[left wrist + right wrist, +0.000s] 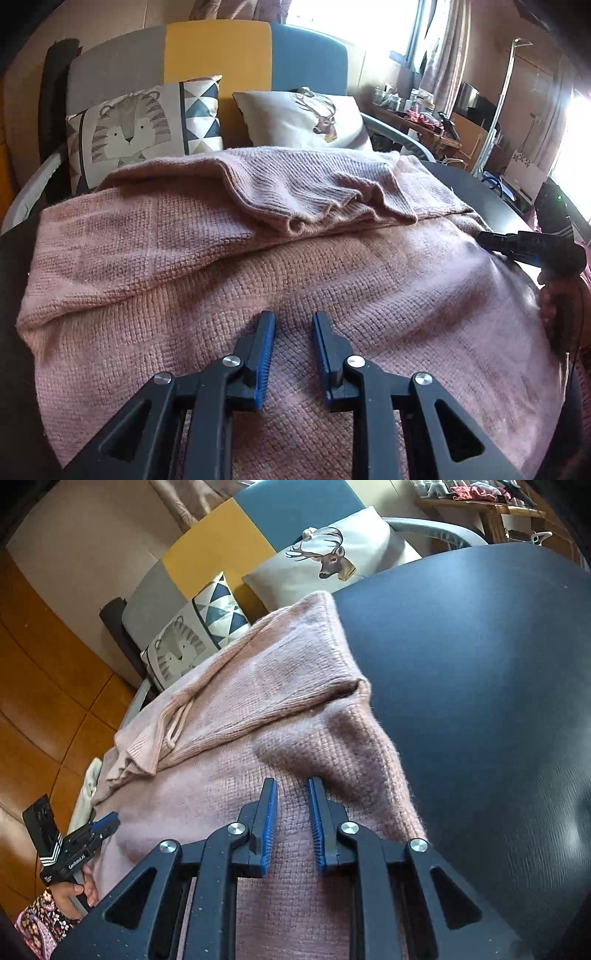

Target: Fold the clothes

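A pink knitted sweater [184, 251] lies spread over a dark round table [480, 199], with a sleeve [295, 184] folded across its far part. My left gripper [293, 315] hovers low over the near part of the sweater, open, with only the flat knit showing between its blue pads. My right gripper [292, 782] is over the sweater's [240, 701] right side near its edge, also open with nothing pinched. Each gripper appears in the other's view: the right gripper [484, 238] at the sweater's right edge, the left gripper [110, 819] at the lower left.
Beyond the table [480, 664] stands a grey, yellow and blue sofa [218, 48] with a tiger pillow [136, 125] and a deer pillow [306, 118]. A cluttered desk [424, 114] stands by the bright window. A hand [74, 890] in a floral sleeve holds the left gripper.
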Demonstrator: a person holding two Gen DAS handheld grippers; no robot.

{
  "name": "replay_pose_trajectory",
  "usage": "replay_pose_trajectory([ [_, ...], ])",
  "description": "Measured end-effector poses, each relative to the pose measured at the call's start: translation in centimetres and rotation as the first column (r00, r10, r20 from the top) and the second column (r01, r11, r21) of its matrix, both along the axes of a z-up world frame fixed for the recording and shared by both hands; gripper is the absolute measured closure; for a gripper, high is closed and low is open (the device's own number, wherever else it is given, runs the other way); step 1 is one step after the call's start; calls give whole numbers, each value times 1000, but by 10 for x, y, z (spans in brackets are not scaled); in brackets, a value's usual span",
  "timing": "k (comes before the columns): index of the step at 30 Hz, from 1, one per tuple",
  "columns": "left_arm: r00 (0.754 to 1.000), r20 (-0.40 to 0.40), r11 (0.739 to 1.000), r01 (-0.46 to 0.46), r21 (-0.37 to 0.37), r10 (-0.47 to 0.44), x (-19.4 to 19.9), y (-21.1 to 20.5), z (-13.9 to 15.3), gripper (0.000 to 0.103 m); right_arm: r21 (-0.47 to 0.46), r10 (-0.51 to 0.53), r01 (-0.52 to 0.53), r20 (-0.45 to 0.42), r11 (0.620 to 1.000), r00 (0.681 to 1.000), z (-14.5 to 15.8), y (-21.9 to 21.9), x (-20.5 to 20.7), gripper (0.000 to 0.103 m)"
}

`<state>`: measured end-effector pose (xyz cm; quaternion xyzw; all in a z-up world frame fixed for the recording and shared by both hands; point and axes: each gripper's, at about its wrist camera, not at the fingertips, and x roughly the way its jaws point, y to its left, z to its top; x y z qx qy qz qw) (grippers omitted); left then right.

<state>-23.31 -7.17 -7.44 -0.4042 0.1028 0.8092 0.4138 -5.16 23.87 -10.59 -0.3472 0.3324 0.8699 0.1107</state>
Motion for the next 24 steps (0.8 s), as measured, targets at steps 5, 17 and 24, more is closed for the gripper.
replay_pose_trajectory([
  [5,998,-52,999,-20,-42,18,9,5,16,81,92,38,-46,83,995,996,22,-38,-12,82],
  [17,970,-190,973,110,-202,-149,114,6,7,81,317,335,-429,310,846,890,8,-216,-46,81],
  [24,970,-193,977,116,-178,-150,139,-27,6,81,360,373,-482,333,799,866,5,-224,31,64],
])
